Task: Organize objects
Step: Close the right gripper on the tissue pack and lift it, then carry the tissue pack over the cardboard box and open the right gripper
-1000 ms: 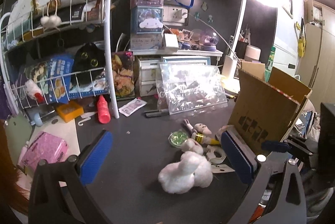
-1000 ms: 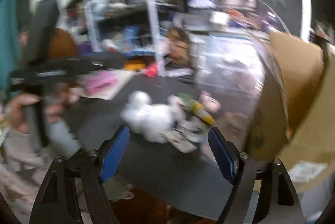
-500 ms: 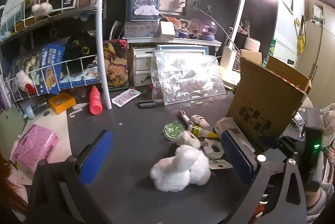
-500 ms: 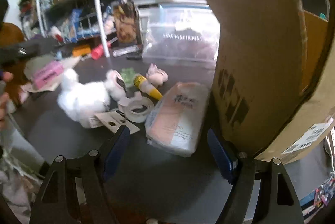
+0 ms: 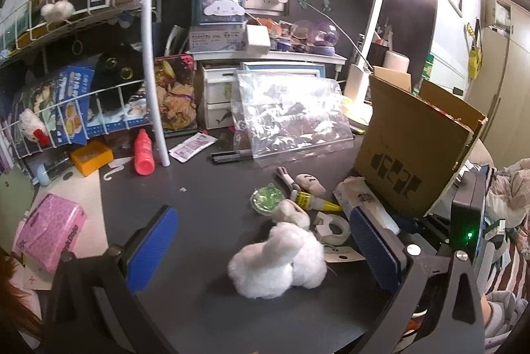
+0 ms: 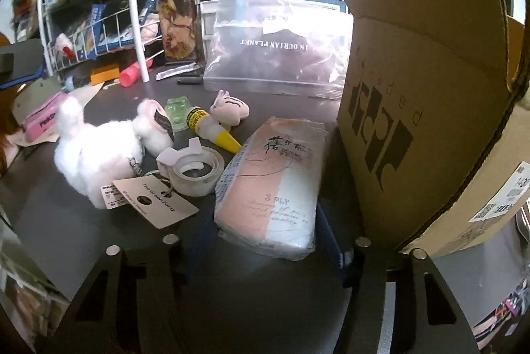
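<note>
A white plush bunny (image 5: 278, 258) lies on the dark desk between the blue pads of my open left gripper (image 5: 265, 251), which hangs just above it. It also shows in the right wrist view (image 6: 96, 148). My right gripper (image 6: 265, 241) has its blue pads closed in around the near end of a pink and white tissue pack (image 6: 275, 185); firm contact cannot be made out. A tape roll (image 6: 193, 170), a glue bottle (image 6: 212, 128), a green trinket (image 6: 177, 112) and a small pink plush (image 6: 232, 112) lie beside it.
A cardboard box (image 6: 430, 82) stands at the right, close to the tissue pack. A clear plastic bag (image 5: 291, 119) leans behind the objects. A white wire rack (image 5: 82, 82), a pink bottle (image 5: 144, 153) and a pink pack (image 5: 49, 231) are at the left.
My right gripper swung from the bunny toward the box, dropped low and narrowed its jaws around the tissue pack. My left gripper shifted slightly, staying open over the bunny.
</note>
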Demonstrator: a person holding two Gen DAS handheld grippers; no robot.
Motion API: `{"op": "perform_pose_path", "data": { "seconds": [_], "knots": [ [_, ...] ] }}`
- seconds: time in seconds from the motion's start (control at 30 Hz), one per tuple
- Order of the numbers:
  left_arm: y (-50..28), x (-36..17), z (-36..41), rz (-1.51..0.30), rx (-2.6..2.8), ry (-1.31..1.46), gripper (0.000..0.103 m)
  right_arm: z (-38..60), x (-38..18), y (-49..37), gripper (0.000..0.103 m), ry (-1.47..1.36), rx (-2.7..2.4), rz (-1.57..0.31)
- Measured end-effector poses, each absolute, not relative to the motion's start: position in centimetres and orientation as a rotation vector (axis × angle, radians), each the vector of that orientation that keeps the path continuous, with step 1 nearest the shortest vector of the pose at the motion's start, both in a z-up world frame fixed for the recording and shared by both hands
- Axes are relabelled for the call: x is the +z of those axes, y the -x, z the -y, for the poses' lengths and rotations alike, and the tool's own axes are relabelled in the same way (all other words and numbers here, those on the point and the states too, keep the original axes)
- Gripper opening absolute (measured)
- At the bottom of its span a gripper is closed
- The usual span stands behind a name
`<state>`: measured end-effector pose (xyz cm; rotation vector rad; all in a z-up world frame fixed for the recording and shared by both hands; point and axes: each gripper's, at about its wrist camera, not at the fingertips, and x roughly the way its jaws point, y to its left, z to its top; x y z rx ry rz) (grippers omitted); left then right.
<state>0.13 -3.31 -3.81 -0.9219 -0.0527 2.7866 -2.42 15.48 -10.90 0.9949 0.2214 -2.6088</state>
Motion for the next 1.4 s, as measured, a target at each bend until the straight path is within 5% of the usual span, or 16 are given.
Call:
{"op": "perform_pose_path", "data": {
  "seconds": [0.57,0.9,1.4],
  "knots": [
    [3.0,-1.4,-1.1,0.127,2.452,0.954,0.102,-13.8,-3.4,-0.8,0.047,-0.603,-2.369,-0.26],
    [4.3,3.5,-1.9,0.208,2.428,0.911,0.055,-13.9,2.6,0.0,0.047,-0.463,-2.261,-0.326],
    [11.7,7.3,-11.9,0.13,2.253,1.037,0.046,-22.4,5.9,5.3,0.047,-0.601,-2.377,-0.285]
  ]
}}
